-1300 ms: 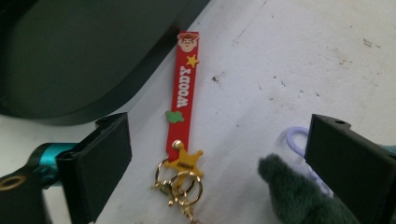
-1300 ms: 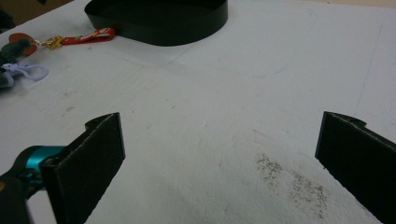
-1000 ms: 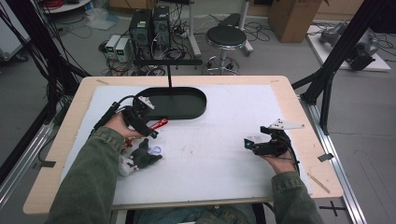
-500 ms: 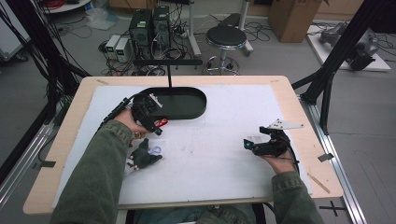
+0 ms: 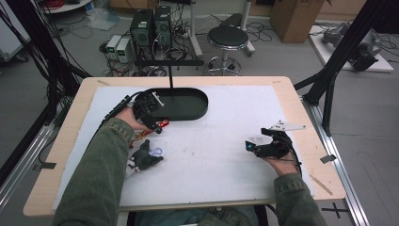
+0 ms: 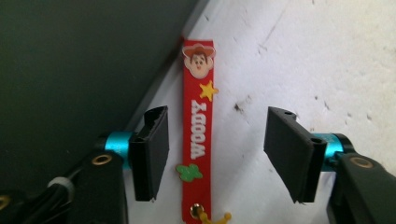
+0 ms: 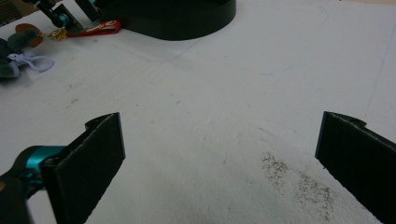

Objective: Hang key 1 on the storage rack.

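A red strap keychain with a cowboy face and the word WOODY lies flat on the white mat, right beside the black oval base. My left gripper is lowered over it and the strap runs lengthwise between the jaws, closer to the left pad. The jaws have just been closing, but a gap still shows on both sides of the strap. In the high view the left gripper is at the base's near-left edge, over the strap. My right gripper rests on the mat, open wide with nothing between its jaws.
The black oval base carries an upright post with a crossbar. A dark plush toy with a lilac clip lies near the left forearm. The white mat covers the wooden table; a stool and equipment stand beyond it.
The left hand has moved away from the plush toy toward the black base and settled over the red strap, its jaws narrower. The right hand has kept still.
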The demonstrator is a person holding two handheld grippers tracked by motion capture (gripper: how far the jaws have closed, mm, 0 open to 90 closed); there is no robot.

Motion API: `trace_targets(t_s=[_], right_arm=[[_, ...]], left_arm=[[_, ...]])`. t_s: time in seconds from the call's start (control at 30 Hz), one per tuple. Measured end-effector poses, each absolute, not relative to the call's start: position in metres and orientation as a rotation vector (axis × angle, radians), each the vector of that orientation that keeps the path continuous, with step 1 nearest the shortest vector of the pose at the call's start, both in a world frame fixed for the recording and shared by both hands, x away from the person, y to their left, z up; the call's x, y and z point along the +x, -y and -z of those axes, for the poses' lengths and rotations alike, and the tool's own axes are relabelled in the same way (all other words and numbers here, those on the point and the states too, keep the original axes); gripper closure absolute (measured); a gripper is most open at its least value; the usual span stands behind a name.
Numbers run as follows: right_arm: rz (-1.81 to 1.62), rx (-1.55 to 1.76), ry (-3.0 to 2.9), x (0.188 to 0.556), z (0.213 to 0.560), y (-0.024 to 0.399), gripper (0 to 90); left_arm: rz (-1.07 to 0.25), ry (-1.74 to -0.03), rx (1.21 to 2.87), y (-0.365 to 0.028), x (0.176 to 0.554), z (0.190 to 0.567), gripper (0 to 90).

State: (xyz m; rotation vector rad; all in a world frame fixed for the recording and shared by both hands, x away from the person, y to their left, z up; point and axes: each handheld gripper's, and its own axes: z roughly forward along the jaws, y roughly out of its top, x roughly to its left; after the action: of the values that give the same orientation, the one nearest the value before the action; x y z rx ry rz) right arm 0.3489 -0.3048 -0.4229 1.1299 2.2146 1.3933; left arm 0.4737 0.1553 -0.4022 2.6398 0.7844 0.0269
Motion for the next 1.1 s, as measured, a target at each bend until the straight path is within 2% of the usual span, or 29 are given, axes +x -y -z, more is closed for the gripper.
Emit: trace_targets(t_s=[0.2, 0.4, 0.53, 0.6, 0.87, 1.1], right_arm=[[-1.381, 1.13, -2.221, 0.348, 0.423, 0.304, 0.4], [-1.376, 1.127, -2.228, 0.349, 0.424, 0.304, 0.4], [-1.37, 1.125, -2.232, 0.349, 0.425, 0.303, 0.4], [-1.369, 1.127, -2.232, 0.349, 0.424, 0.303, 0.4], [-1.363, 1.129, -2.239, 0.349, 0.425, 0.303, 0.4], [-1.366, 1.123, -2.239, 0.349, 0.425, 0.304, 0.4]], left_arm=[[-0.034, -0.77, 2.712, -0.147, 0.473, 0.413, 42.9], [-0.031, -0.803, 2.69, -0.149, 0.475, 0.413, 47.9], [-0.107, -0.802, 2.708, -0.148, 0.474, 0.412, 63.2], [-0.13, -0.803, 2.715, -0.149, 0.474, 0.411, 74.2], [-0.169, -0.767, 2.73, -0.147, 0.472, 0.41, 74.9], [-0.15, -0.781, 2.711, -0.153, 0.47, 0.4, 74.9]])
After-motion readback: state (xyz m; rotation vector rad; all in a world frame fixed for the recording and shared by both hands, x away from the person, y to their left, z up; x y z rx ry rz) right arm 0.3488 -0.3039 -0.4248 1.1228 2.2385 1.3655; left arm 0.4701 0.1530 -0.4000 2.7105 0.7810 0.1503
